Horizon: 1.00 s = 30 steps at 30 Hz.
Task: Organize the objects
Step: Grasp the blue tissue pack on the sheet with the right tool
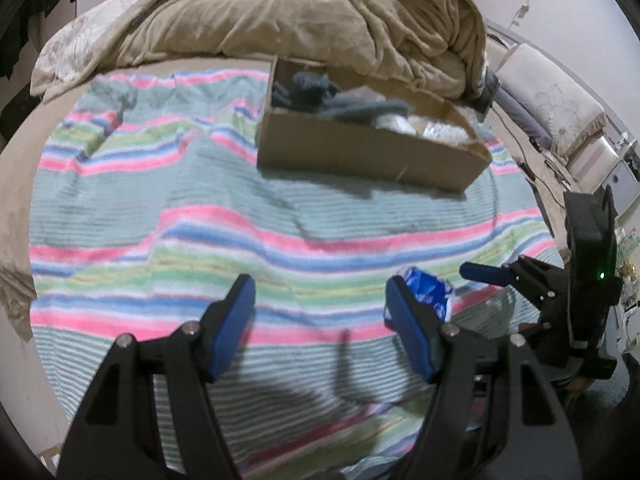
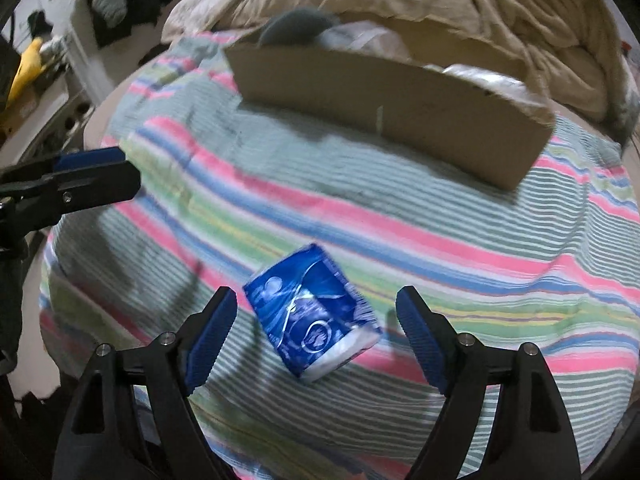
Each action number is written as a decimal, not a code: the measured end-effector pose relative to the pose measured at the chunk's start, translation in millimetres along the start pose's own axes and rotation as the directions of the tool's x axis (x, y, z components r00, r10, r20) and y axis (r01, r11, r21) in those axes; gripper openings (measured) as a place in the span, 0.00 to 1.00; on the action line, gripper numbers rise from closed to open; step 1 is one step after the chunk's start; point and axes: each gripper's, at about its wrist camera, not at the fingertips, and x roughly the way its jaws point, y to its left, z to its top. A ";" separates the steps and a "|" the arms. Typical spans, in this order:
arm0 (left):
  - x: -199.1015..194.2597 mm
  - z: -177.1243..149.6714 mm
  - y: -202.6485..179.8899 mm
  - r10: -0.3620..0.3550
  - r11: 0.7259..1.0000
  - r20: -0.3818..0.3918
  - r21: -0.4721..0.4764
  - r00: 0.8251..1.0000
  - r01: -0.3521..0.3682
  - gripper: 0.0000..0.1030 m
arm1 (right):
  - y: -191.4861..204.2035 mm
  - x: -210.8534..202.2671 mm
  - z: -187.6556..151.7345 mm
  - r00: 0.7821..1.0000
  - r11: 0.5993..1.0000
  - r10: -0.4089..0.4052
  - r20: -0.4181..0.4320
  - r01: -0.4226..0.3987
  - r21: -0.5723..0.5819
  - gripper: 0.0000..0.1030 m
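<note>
A blue and white tissue pack (image 2: 314, 314) lies on the striped blanket (image 2: 400, 220), between the open fingers of my right gripper (image 2: 318, 340) without touching them. In the left wrist view the pack (image 1: 428, 292) lies just right of my left gripper (image 1: 320, 324), which is open and empty. The right gripper (image 1: 486, 274) shows there at the right edge. A cardboard box (image 1: 368, 152) holding grey cloth and white packets stands farther back on the bed; it also shows in the right wrist view (image 2: 392, 116).
A bunched tan duvet (image 1: 320, 12) lies behind the box. Cables and furniture (image 1: 592, 152) stand to the right of the bed. A cluttered floor with a yellow item (image 2: 24, 68) is to the left.
</note>
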 end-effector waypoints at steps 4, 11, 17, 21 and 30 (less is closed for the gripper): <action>4.6 -5.0 1.9 -0.005 1.000 -0.014 -0.009 1.000 0.005 0.67 | 2.4 11.0 -1.1 0.999 0.999 -0.015 -0.037 0.014 -0.036 0.82; 9.9 -9.6 5.1 -0.005 1.000 -0.034 -0.021 0.999 0.005 0.67 | 1.7 28.8 -1.5 0.996 0.997 -0.043 -0.075 0.038 -0.065 0.82; 11.6 -9.0 4.4 0.000 1.000 -0.040 -0.023 0.999 -0.001 0.67 | -5.0 28.0 3.2 0.997 0.998 -0.052 -0.064 0.049 -0.042 0.65; 12.6 -7.7 1.0 -0.002 1.000 -0.043 -0.010 0.999 0.001 0.67 | -18.1 18.9 7.5 0.999 1.000 -0.016 -0.047 0.016 -0.003 0.56; 8.7 11.4 -4.7 0.007 1.000 -0.007 0.007 1.000 -0.007 0.67 | -41.4 -22.9 23.5 0.998 0.999 -0.019 0.059 0.016 0.045 0.56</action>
